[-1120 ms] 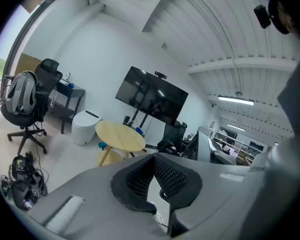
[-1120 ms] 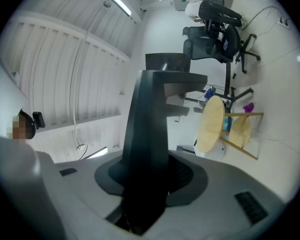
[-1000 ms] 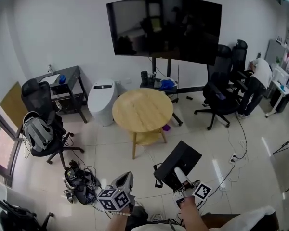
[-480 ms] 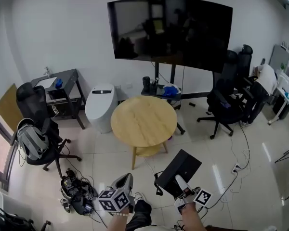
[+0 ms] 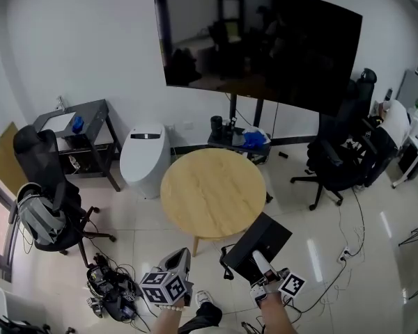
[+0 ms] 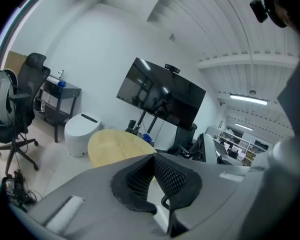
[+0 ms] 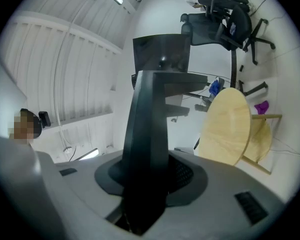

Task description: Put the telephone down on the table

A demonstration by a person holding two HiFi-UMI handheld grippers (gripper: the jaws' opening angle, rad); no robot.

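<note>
In the head view my right gripper [image 5: 259,261] is shut on the telephone [image 5: 262,241], a flat black slab with a dark cord hanging at its left. It hangs in the air just short of the near right edge of the round wooden table [image 5: 210,190]. The right gripper view shows the black telephone [image 7: 152,134] standing up between the jaws, with the table [image 7: 227,126] beyond it. My left gripper [image 5: 180,259] floats beside it to the left, jaws together and nothing in them. In the left gripper view its pads [image 6: 140,176] meet, and the table [image 6: 115,144] lies ahead.
A big dark screen [image 5: 258,44] on a stand is behind the table. A white rounded unit [image 5: 144,158] and a dark side table [image 5: 80,127] stand at left. Office chairs sit at left [image 5: 42,214] and right [image 5: 341,162]. Cables [image 5: 108,284] lie on the floor.
Both grippers and the head view have moved forward towards the round table, which now lies closer below. The telephone stays gripped in the right gripper.
</note>
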